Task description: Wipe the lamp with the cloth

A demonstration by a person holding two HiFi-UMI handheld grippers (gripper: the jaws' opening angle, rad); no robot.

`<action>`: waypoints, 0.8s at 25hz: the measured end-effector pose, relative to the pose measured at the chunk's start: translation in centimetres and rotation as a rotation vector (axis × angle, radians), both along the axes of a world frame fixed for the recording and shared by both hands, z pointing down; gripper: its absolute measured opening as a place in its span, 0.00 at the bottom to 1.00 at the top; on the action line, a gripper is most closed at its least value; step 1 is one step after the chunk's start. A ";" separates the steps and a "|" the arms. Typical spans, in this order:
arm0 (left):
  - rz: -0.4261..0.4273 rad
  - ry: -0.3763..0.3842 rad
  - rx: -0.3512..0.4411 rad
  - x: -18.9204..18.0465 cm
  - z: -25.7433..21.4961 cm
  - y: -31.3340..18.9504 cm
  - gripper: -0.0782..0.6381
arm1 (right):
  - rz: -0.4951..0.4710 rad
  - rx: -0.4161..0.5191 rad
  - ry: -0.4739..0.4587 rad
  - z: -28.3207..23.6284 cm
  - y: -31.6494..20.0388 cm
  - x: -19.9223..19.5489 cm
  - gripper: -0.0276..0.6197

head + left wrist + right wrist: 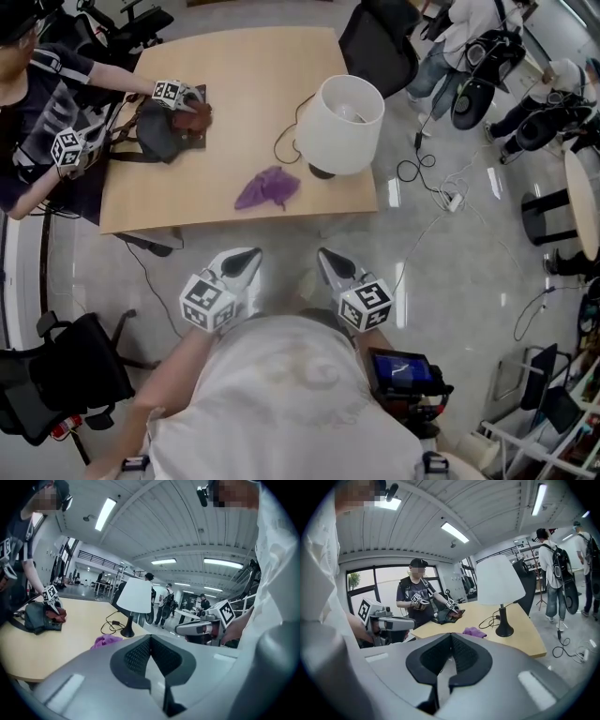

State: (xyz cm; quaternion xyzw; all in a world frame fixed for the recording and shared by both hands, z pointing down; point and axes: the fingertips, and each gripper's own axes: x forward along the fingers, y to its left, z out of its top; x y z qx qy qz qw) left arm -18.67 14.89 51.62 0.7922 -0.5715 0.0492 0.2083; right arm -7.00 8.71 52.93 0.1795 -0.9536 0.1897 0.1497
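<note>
Left tool [242, 263] and right tool [335, 265]: clenched, empty, short of counter [244, 84] | step: approach, wiping not begun | next: open one tool over purple cloth [268, 187] beside lamp [342, 112]

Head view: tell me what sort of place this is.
Probably an open office or lab workroom: a wooden table with office chairs nearby, cables trailing over a polished floor, and long ceiling lights overhead.
</note>
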 end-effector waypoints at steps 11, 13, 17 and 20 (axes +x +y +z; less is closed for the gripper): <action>0.037 -0.118 -0.085 1.2 1.1 -9.1 0.11 | -0.034 -0.008 -0.004 0.4 -8.6 0.7 0.06; 0.028 -0.139 -0.110 1.4 1.6 -10.5 0.11 | -0.033 -0.004 -0.010 0.4 -10.3 1.2 0.06; -0.023 -0.153 -0.144 1.1 2.5 -12.0 0.11 | -0.040 -0.007 -0.012 1.0 -12.8 2.3 0.06; -0.049 -0.183 -0.158 0.6 3.2 -12.3 0.11 | -0.055 -0.017 -0.009 1.6 -13.2 2.7 0.06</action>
